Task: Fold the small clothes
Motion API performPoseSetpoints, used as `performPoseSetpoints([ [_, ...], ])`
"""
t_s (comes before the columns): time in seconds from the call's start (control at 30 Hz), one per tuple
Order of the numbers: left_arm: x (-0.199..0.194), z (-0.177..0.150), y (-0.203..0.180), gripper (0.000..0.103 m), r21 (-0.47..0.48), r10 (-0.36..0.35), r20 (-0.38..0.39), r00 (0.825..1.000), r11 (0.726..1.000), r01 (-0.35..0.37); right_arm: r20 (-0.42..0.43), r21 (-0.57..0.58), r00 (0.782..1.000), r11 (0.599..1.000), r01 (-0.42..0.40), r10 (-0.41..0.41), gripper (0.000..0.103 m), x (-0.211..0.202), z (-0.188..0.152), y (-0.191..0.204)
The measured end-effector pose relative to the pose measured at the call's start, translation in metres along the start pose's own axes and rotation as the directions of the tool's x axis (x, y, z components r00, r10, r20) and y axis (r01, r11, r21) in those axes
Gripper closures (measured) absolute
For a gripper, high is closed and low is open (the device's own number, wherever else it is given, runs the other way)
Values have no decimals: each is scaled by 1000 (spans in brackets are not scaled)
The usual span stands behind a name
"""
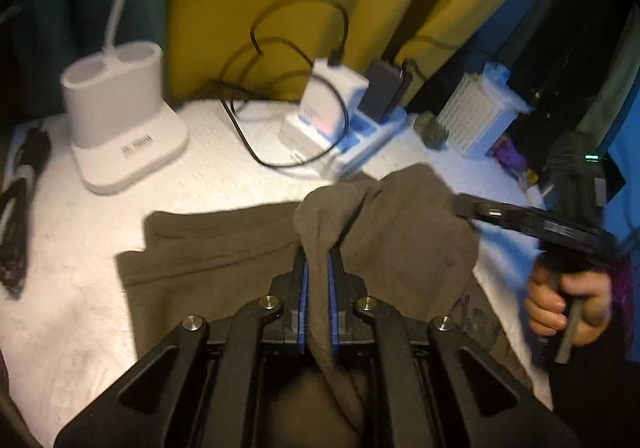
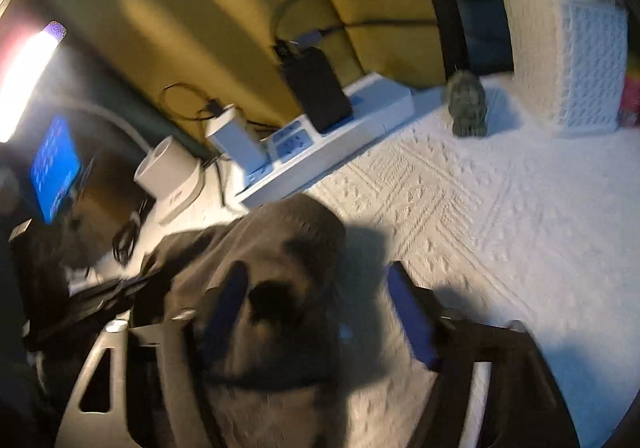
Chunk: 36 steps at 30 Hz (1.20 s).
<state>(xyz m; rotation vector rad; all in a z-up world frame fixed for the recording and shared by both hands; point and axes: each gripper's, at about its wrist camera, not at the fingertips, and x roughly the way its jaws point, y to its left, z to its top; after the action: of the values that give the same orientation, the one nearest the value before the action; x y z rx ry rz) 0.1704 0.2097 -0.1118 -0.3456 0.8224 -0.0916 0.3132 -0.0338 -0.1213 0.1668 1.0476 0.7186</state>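
Lying along the left edge of the white textured tabletop (image 1: 208, 176) is a bundle of black cords (image 1: 20, 208), and beside it stands a white plastic lamp base with 2 round cups (image 1: 120, 116). Further right sits a white and blue power strip (image 1: 360, 144) carrying a white charger block (image 1: 328, 104) and a black adapter (image 1: 384, 88), with black cables looping behind. A small grey-green figurine (image 2: 468, 108) and a white perforated basket (image 1: 476, 112) stand further right.

The dark olive-brown cloth garment (image 1: 224, 248) lies spread across the middle of the tabletop, 1 part lifted into a peak. The left gripper (image 1: 318, 276) has its blue-padded jaws pressed together, pinching a fold of that garment that runs down between them. To the right, a hand (image 1: 568, 304) grasps the handle of the right gripper (image 2: 320, 312); its jaws are spread, the garment bunched against the left finger only, the picture being blurred.
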Motion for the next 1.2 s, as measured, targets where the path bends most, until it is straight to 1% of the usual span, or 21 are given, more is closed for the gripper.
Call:
performPoseSetpoints([
  [0.07, -15, 0, 4, 96, -22, 8, 36, 999, 1000, -8, -24, 29, 999, 999, -24, 24, 39, 13, 5, -4],
  [0.1, -20, 0, 7, 96, -33, 8, 46, 999, 999, -7, -50, 55, 997, 997, -60, 62, 40, 23, 8, -6],
  [0.13, -26, 0, 11, 96, -46, 10, 60, 998, 999, -7, -63, 71, 995, 994, -78, 82, 41, 28, 10, -6],
  [0.17, -29, 0, 13, 96, -54, 13, 67, 998, 999, -10, -68, 81, 994, 993, -81, 87, 41, 33, 12, -5],
  [0.23, -31, 1, 21, 96, -59, 41, 76, 996, 998, -36, -54, 37, 997, 998, -56, 58, 41, 39, 20, 6],
  [0.27, -27, 1, 26, 96, -64, 64, 69, 996, 996, -60, -49, 5, 998, 999, -48, 48, 41, 43, 24, 14],
  [0.3, -20, -1, 36, 96, -86, 84, 46, 995, 993, -79, -49, -12, 998, 999, -39, 38, 41, 46, 27, 19],
  [0.33, -14, -3, 44, 96, -102, 84, 16, 996, 991, -82, -53, -34, 998, 999, -18, 16, 41, 51, 29, 24],
  [0.4, -6, -10, 54, 95, -141, 84, -18, 996, 986, -86, -64, -74, 998, 997, 14, -19, 42, 59, 27, 32],
  [0.5, -5, -16, 58, 94, -172, 71, -41, 997, 982, -77, -44, -137, 997, 989, 62, -68, 42, 59, 23, 40],
  [0.53, -10, -17, 58, 94, -183, 66, -35, 997, 980, -71, -40, -147, 996, 986, 76, -83, 42, 58, 22, 42],
  [0.57, -14, -18, 57, 91, -183, 64, -25, 998, 981, -67, -34, -152, 994, 984, 94, -100, 42, 55, 21, 42],
  [0.6, -20, -18, 54, 84, -179, 62, -11, 998, 982, -62, -26, -158, 993, 981, 111, -116, 42, 51, 19, 43],
  [0.63, -29, -19, 52, 79, -175, 57, 8, 998, 983, -54, -20, -164, 992, 979, 122, -127, 42, 45, 18, 45],
  [0.67, -34, -21, 49, 70, -173, 55, 17, 998, 984, -51, -14, -170, 991, 977, 128, -132, 42, 40, 16, 46],
  [0.7, -39, -22, 46, 67, -169, 53, 22, 998, 984, -49, -5, -181, 990, 974, 136, -139, 41, 32, 13, 49],
  [0.8, -53, -28, 32, 66, -136, 53, 26, 998, 989, -49, 17, -212, 986, 963, 165, -165, 41, 15, 3, 54],
  [0.93, -66, -46, 13, 66, -117, 39, 9, 999, 992, -38, 27, -232, 983, 955, 184, -183, 41, -8, -12, 56],
  [1.1, -75, -73, -14, 65, -74, -12, -32, 999, 997, 9, 36, -257, 978, 944, 208, -206, 41, -32, -41, 63],
  [1.13, -77, -81, -21, 63, -67, -32, -39, 999, 997, 29, 36, -259, 978, 944, 207, -204, 41, -37, -47, 64],
  [1.2, -81, -93, -29, 47, -69, -93, -32, 995, 993, 91, 34, -261, 980, 944, 200, -198, 41, -47, -59, 63],
])
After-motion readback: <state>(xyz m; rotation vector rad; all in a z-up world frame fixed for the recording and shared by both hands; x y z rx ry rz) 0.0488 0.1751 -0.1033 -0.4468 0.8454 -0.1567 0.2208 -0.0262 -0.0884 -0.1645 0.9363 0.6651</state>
